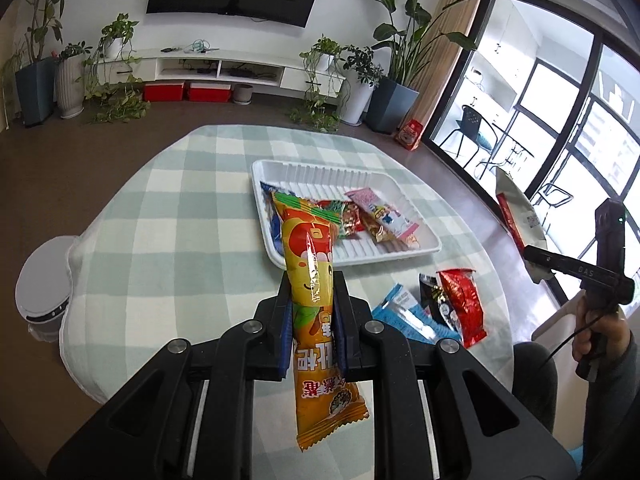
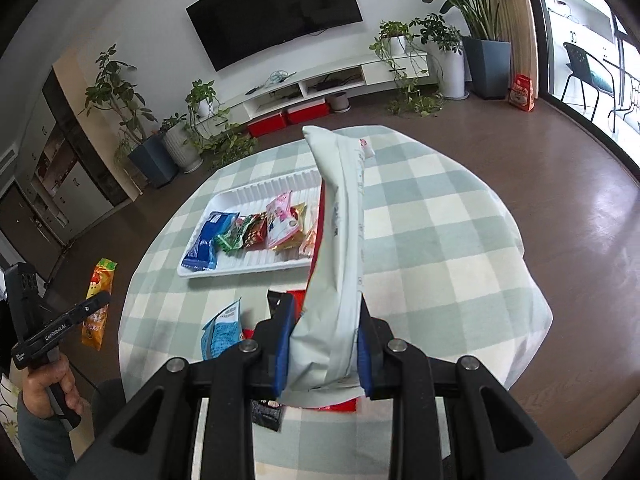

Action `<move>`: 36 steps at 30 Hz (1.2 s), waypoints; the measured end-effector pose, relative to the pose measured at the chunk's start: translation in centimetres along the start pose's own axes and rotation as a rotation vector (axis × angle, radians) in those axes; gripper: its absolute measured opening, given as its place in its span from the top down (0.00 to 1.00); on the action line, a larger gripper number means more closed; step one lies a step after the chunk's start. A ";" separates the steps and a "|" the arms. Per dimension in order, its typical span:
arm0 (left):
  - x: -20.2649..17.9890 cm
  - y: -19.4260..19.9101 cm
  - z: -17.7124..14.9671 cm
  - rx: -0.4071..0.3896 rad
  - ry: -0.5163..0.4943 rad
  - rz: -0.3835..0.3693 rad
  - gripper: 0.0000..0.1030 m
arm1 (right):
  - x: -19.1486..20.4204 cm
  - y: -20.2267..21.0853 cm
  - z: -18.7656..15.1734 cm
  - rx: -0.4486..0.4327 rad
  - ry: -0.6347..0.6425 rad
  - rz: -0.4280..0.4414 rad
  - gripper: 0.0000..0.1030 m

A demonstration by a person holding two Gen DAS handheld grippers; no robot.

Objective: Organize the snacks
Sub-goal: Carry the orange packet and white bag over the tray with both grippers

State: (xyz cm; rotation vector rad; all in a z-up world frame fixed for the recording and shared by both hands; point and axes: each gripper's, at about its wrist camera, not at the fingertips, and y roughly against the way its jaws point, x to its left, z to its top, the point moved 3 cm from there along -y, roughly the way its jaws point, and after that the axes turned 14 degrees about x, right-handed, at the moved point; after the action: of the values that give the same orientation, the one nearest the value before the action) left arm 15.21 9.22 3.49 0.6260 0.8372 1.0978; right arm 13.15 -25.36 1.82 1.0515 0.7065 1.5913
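Both claws loaded above the desk, tray ahead.

Orange snack packet is clamped in the left claw, raised above the checked desk. Large white-and-red bag is gripped by the right claw. White tray holds several packets; blue packet and red packet lie beside it.

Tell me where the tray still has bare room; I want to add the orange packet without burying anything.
The white tray is bare along its far ribbed strip and in its near-right corner. The middle is crowded: blue packet, green-red sweets, pink packet. The left gripper grips the orange packet.
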 end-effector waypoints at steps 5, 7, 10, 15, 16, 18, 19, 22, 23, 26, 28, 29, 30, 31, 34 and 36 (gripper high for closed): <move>-2.2 -0.3 4.6 -0.019 -0.053 -0.003 0.86 | 0.2 0.2 3.2 -0.021 0.030 -0.014 0.72; -3.0 -0.7 6.3 -0.021 -0.067 -0.015 0.86 | 0.9 0.0 4.6 -0.025 0.054 -0.016 0.72; -4.1 -1.6 8.6 -0.019 -0.088 -0.019 0.86 | 2.0 -0.6 6.3 -0.027 0.093 -0.018 0.72; -5.4 -3.9 11.4 -0.001 -0.110 -0.022 0.86 | 3.6 -2.3 9.1 -0.012 0.144 -0.017 0.72; -5.7 -4.4 11.8 0.004 -0.111 -0.029 0.86 | 3.8 -2.8 9.5 -0.007 0.152 -0.015 0.72; -5.9 -5.6 12.5 0.014 -0.112 -0.040 0.86 | 4.5 -3.9 10.4 0.008 0.171 -0.011 0.72; -5.9 -6.3 12.8 0.021 -0.111 -0.045 0.86 | 4.9 -4.5 10.8 0.017 0.180 -0.011 0.72; -5.9 -8.4 13.7 0.033 -0.109 -0.066 0.86 | 5.7 -6.6 11.5 0.048 0.210 -0.017 0.72; -5.7 -9.2 13.9 0.043 -0.107 -0.064 0.86 | 5.8 -7.2 11.7 0.058 0.216 -0.018 0.72; -5.4 -11.6 14.5 0.070 -0.101 -0.062 0.86 | 5.9 -9.3 12.0 0.091 0.226 -0.024 0.72; -5.2 -13.1 14.7 0.083 -0.097 -0.059 0.86 | 5.6 -10.7 12.2 0.113 0.227 -0.033 0.72; -5.0 -13.8 14.8 0.086 -0.093 -0.061 0.86 | 5.4 -11.3 12.3 0.121 0.226 -0.037 0.72; -4.9 -14.5 14.9 0.094 -0.092 -0.060 0.85 | 5.1 -11.9 12.4 0.131 0.223 -0.042 0.72; -4.8 -15.1 14.9 0.099 -0.088 -0.058 0.85 | 4.8 -12.5 12.5 0.142 0.220 -0.046 0.72; -4.3 -17.3 15.0 0.120 -0.082 -0.057 0.85 | 4.0 -14.2 12.6 0.176 0.215 -0.062 0.72; -4.0 -18.6 14.9 0.135 -0.077 -0.056 0.85 | 3.5 -15.1 12.7 0.196 0.212 -0.069 0.72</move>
State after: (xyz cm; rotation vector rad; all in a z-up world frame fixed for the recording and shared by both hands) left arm 36.26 -1.45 -1.96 0.7488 0.8627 0.9660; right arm 30.96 -18.73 -4.61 0.9952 1.0487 1.6120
